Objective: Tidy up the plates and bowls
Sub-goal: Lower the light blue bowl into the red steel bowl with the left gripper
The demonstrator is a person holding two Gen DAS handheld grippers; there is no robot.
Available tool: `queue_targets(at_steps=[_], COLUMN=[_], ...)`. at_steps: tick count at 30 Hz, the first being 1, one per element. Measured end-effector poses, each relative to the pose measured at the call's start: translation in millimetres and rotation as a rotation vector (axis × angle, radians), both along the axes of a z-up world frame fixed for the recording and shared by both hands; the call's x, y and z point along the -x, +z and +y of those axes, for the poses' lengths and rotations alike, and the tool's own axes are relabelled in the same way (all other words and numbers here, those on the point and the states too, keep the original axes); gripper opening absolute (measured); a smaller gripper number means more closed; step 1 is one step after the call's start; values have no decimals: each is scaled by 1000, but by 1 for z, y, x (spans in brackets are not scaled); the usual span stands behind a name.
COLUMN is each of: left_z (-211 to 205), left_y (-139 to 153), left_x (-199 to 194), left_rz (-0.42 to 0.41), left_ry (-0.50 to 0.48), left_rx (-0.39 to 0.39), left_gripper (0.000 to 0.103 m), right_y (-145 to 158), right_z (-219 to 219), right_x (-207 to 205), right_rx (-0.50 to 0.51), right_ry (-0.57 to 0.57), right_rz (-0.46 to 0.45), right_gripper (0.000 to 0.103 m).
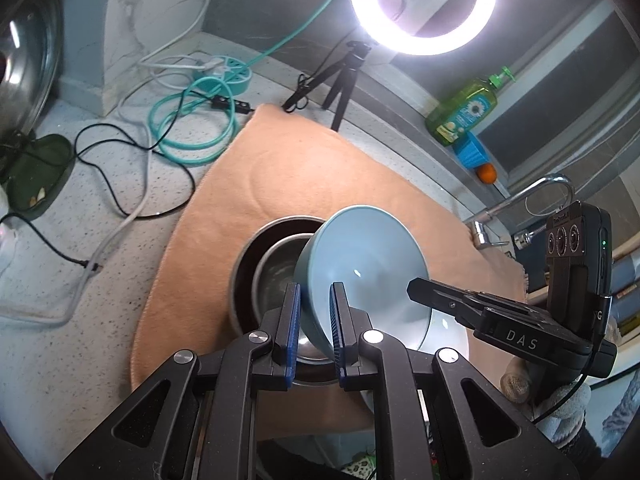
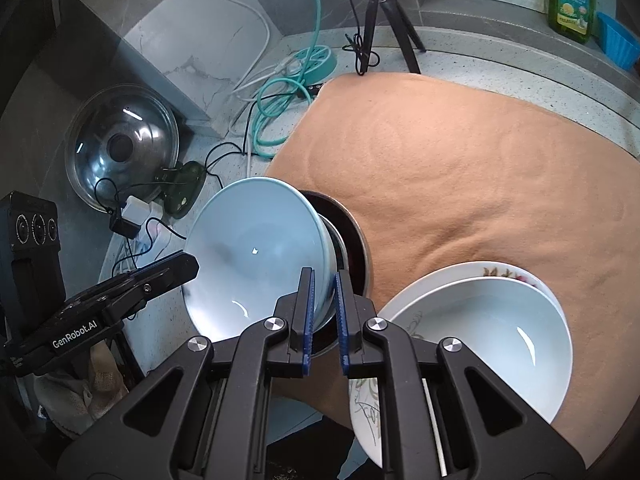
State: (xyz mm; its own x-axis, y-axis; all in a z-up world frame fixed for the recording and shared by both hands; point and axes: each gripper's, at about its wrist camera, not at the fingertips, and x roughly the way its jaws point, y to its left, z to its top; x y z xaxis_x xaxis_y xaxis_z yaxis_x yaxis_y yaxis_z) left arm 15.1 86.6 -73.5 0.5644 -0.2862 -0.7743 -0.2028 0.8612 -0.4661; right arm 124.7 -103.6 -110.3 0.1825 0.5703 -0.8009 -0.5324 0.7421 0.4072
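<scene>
While tilted above the steel bowl (image 1: 280, 276), blue bowl (image 1: 372, 264) pinched at opposite rims, left tongs (image 1: 316, 300), right tongs (image 2: 325, 288)

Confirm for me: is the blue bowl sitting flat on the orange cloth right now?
No, the blue bowl is tilted on edge, clamped at its rim by both grippers above the metal bowl.

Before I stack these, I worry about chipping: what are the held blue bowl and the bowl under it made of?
The blue bowl looks like glazed ceramic: smooth, glossy, with sharp light glints, though melamine can't be ruled out. The nested bowl beneath looks like stainless steel: grey, brushed, with dull reflections.
</scene>
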Motion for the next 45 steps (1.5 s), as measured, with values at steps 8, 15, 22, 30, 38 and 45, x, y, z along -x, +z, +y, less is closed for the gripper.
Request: queue_targets(at_steps=[8,15,22,30,38,45], left_z=[9,10,11,11,10,12], left_y=[-15,-25,-30,-31,-31,-26], left_x=[-2,-8,-9,-10,-12,-10], left_rz=[43,74,84,91,86,72], left_ry=[8,3,8,8,7,14], left_rx=[26,28,29,28,8,1], left_gripper=[13,13,13,13,13,13], right_y=[-14,-26,-30,-34,-32,-25], right_z=[9,15,18,21,21,10], right_x=[-5,-9,-10,-11,-11,-13], right_rx=[22,48,57,59,60,27], right_ry=[4,1,7,13,19,7], right_rz=[27,46,51,59,46,40], right_gripper=[10,10,10,13,13,13])
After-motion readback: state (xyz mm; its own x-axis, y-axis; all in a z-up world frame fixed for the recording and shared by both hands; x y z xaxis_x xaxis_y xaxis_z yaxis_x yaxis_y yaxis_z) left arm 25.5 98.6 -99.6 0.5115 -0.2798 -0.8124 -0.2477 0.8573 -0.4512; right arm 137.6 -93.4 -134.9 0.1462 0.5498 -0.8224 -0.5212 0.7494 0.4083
